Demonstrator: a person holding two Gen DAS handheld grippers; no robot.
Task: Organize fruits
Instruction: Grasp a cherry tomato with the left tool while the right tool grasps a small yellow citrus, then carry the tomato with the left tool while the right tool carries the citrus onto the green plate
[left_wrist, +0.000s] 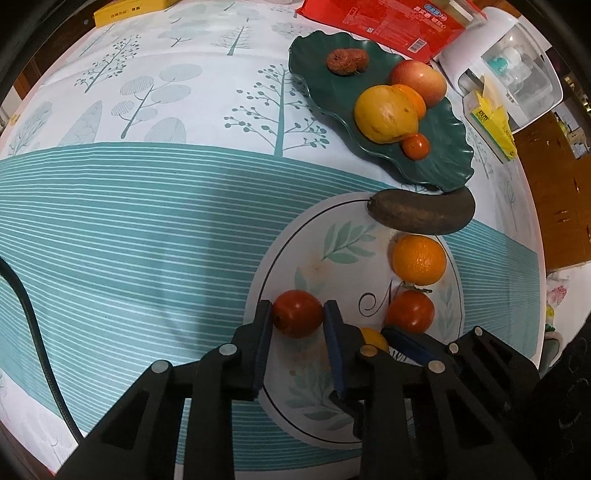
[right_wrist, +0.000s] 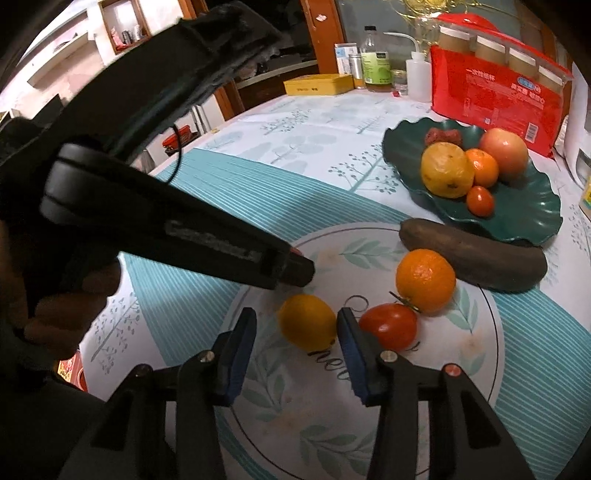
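My left gripper (left_wrist: 297, 318) is shut on a red tomato (left_wrist: 297, 314) over the white leaf-print plate (left_wrist: 295, 251). My right gripper (right_wrist: 297, 325) is open around a yellow lemon (right_wrist: 307, 322) on the same plate (right_wrist: 480, 350); the left finger stands apart from it. On the plate also lie an orange (left_wrist: 419, 259), (right_wrist: 425, 281) and a second red tomato (left_wrist: 410, 311), (right_wrist: 389, 326). A brown banana (left_wrist: 423, 212), (right_wrist: 472, 254) lies at the plate's far rim. The green leaf dish (left_wrist: 439, 162), (right_wrist: 517, 218) holds several fruits.
A red package (left_wrist: 380, 22), (right_wrist: 495, 96) and a white appliance (left_wrist: 506, 70) stand behind the green dish. A yellow box (right_wrist: 317, 84), bottles (right_wrist: 375, 59) and a squeeze bottle stand at the table's far edge. The left gripper's body (right_wrist: 177, 236) crosses the right wrist view.
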